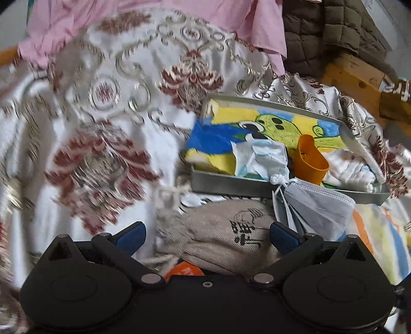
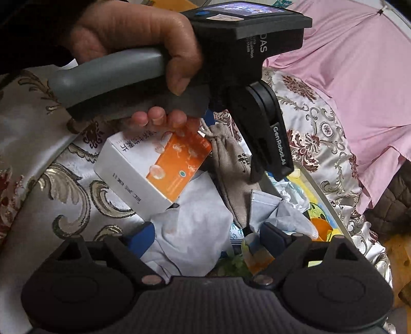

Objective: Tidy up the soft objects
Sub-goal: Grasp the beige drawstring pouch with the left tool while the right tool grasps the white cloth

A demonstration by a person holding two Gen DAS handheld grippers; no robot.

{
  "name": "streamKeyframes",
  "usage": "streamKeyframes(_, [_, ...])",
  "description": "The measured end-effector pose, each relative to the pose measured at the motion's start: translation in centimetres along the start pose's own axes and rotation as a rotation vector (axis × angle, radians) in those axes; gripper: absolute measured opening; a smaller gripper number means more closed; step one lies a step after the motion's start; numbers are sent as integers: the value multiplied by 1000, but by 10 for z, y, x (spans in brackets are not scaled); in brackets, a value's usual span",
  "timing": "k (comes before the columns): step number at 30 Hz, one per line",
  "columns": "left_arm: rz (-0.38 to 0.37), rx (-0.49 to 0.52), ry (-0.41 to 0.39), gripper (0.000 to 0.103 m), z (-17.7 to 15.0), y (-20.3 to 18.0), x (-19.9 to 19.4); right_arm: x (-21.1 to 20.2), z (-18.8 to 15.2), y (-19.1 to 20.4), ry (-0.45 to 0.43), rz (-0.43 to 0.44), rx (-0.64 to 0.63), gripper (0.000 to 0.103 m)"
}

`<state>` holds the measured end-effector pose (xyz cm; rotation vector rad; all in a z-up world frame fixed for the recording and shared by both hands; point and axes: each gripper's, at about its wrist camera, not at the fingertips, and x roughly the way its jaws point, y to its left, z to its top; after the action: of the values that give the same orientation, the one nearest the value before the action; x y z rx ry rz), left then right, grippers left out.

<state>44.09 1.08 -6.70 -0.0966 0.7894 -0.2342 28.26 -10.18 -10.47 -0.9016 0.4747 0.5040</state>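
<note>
A beige drawstring pouch (image 1: 226, 244) with black characters lies between the wide-open jaws of my left gripper (image 1: 208, 235); it also shows in the right wrist view (image 2: 231, 164), under the left gripper's fingers. A grey face mask (image 1: 318, 208) hangs over the front rim of a metal tray (image 1: 231, 185). The tray holds a crumpled white mask (image 1: 262, 156), an orange cup (image 1: 310, 159) and a white cloth (image 1: 349, 169) on a colourful drawing. My right gripper (image 2: 205, 237) is open over a pale blue cloth (image 2: 195, 231).
A white-and-orange box (image 2: 154, 164) lies on the patterned white satin cover (image 1: 102, 102). A pink sheet (image 1: 154, 23) and a brown quilted jacket (image 1: 328, 33) lie at the back. A striped cloth (image 1: 377, 239) lies right of the pouch. A wooden bed frame (image 1: 354, 79) is at right.
</note>
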Motion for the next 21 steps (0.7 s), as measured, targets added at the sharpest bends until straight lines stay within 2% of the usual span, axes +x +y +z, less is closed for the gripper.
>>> streamKeyframes(3, [-11,-18,11,101,-1,4,8,9,2,1,21,7,-10,91])
streamKeyframes(13, [-67,-103,-10,83,-4,18,10,20,3,1,46,27,-13,88])
streamKeyframes(18, [-49,-129,-49,67,-4,20,2,17,3,6,43,41,-28,77])
streamKeyframes(21, [-29,-102,-89,63,-6,14,-2,16,2,7,47,56,-14,70])
